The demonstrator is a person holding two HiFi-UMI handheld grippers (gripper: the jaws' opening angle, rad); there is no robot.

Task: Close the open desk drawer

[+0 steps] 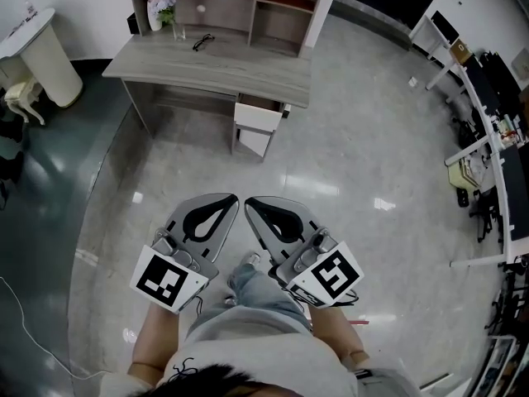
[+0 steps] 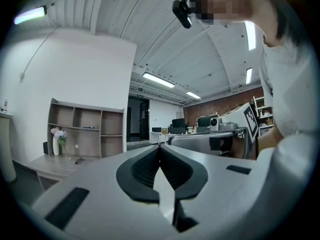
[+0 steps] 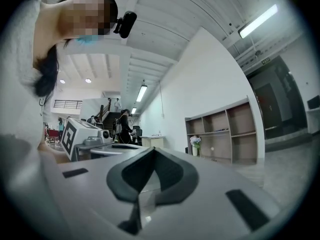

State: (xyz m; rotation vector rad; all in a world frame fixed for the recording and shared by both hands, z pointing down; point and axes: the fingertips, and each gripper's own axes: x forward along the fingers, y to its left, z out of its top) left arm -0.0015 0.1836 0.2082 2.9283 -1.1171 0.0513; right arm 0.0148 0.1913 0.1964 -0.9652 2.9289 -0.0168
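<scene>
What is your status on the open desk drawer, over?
Both shut, empty: left gripper, right gripper. White-fronted drawer under the grey wooden desk stands open, well ahead, untouched. Nothing between.

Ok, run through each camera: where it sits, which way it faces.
Head view: on the person's head, steeply down at desk, open drawer, own forearms.
Left gripper view: on the left gripper, along its shut jaws toward the shelves; torso right.
Right gripper view: on the right gripper, along shut jaws; head upper left.
Shared: both gripper views show the flower vase.

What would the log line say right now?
drawer: open | left gripper: shut, empty | right gripper: shut, empty | desk: ahead, untouched
</scene>
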